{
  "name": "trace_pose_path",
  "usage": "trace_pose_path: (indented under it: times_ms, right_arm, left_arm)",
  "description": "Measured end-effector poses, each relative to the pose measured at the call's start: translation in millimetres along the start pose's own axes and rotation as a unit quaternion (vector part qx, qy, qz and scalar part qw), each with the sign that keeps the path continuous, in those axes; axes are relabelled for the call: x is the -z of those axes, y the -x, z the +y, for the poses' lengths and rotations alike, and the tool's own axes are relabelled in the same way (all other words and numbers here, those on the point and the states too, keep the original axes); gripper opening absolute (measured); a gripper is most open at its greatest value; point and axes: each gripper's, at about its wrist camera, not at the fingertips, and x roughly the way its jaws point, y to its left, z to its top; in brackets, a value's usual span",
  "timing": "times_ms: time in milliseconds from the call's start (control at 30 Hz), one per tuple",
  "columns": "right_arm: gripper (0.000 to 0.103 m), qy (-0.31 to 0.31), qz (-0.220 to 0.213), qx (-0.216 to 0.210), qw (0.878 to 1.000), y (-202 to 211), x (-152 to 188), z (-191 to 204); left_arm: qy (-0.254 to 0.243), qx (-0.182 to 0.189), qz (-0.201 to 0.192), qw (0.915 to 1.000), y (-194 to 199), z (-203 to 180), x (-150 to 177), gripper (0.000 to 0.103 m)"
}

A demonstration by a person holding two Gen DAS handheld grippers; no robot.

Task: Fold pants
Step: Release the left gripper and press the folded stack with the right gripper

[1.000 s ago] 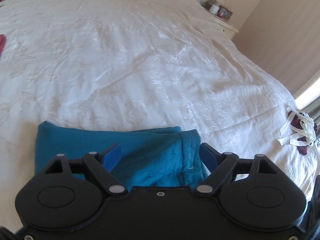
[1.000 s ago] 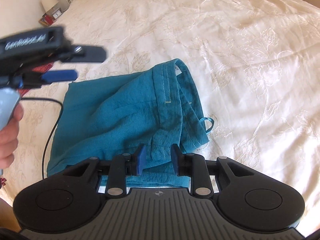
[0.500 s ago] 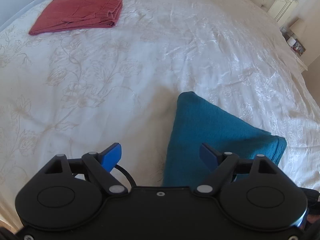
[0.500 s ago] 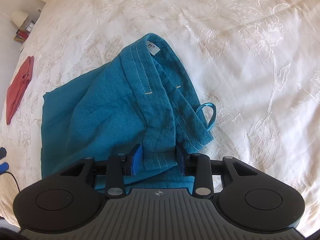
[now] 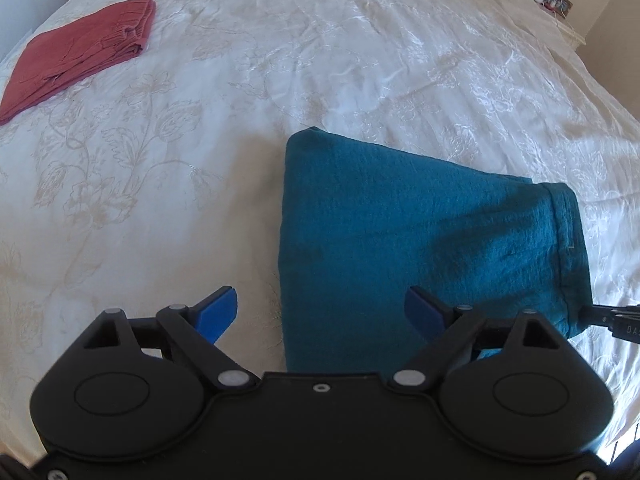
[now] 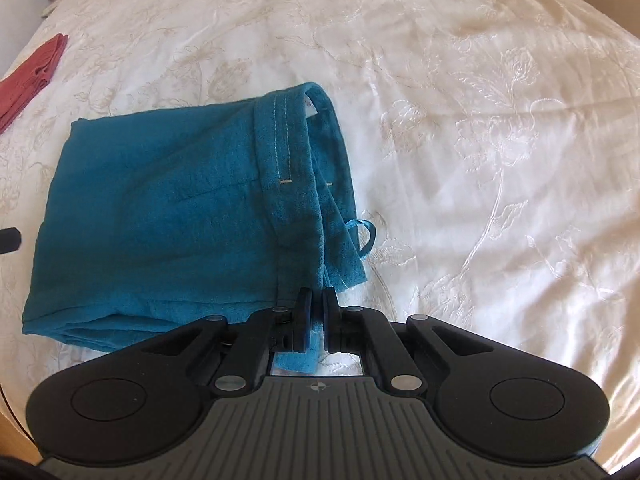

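Pants: teal pants [image 6: 168,216] lie folded into a thick rectangle on the cream embroidered bedspread [image 6: 500,120], near its front edge; the waistband [image 6: 280,144] with pale stitching faces the right side of the stack.
Loop: 1 small teal loop [image 6: 366,236] sticks out from the waistband corner onto the bedspread.
Right gripper: the right gripper [image 6: 319,300] has its jaws pressed nearly together, pinching the near corner of the pants at the waistband end (a bit of teal cloth shows between and behind the fingers).
Left gripper: the left gripper [image 5: 320,310] has its jaws spread wide and grips nothing; 1 blue fingertip [image 5: 218,312] is over bare bedspread, the other over the pants' folded edge.
Red garment: a folded red garment [image 5: 76,56] rests well apart from the pants, toward the far left of the bed.
Nightstand: a nightstand [image 5: 554,0] with small items stands past the far right corner.
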Motion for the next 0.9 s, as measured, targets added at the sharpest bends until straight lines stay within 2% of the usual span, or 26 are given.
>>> trace_pose_path:
  times_ms: [133,200,233,367,433,500,600,667,733,833,900]
  right_arm:
    - [0.011,-0.028,-0.02,-0.031,0.999,11,-10,-5]
    - [0.022,-0.05,-0.022,-0.042,0.998,9,-19,-8]
    - [0.022,-0.056,-0.029,-0.044,0.997,8,-23,-7]
    - [0.027,-0.041,-0.045,-0.046,0.997,4,-40,4]
    - [0.035,-0.034,-0.044,-0.039,0.998,-4,-46,9]
    - [0.045,-0.03,-0.039,-0.021,0.999,-13,-51,12]
    - [0.045,-0.031,-0.026,-0.013,0.999,-24,-57,9]
    - [0.047,-0.033,-0.028,-0.018,0.999,-25,-60,6]
    - [0.051,-0.035,-0.036,-0.021,0.999,-24,-63,3]
    - [0.057,-0.041,-0.048,-0.039,0.997,-23,-69,-3]
    - [0.061,-0.04,-0.055,-0.048,0.997,-25,-73,-4]
  left_arm:
    - [-0.024,-0.008,0.001,0.9997,-8,-13,-6,0.093]
    - [-0.032,-0.013,0.006,0.9994,-15,-17,-8,0.093]
    - [-0.035,-0.013,0.009,0.9993,-19,-19,-9,0.093]
    - [-0.048,-0.005,0.02,0.9987,-31,-26,-6,0.093]
    - [-0.065,-0.006,0.039,0.9971,-41,-30,1,0.094]
    - [-0.089,-0.004,0.076,0.9931,-55,-35,12,0.094]
    - [-0.138,-0.016,0.134,0.9811,-75,-40,36,0.095]
    - [-0.141,-0.011,0.125,0.9819,-70,-37,42,0.095]
    - [-0.121,-0.002,0.113,0.9862,-59,-30,39,0.095]
    - [-0.087,-0.001,0.058,0.9945,-35,-19,25,0.095]
    - [-0.073,0.0,0.022,0.9971,-23,-13,12,0.095]
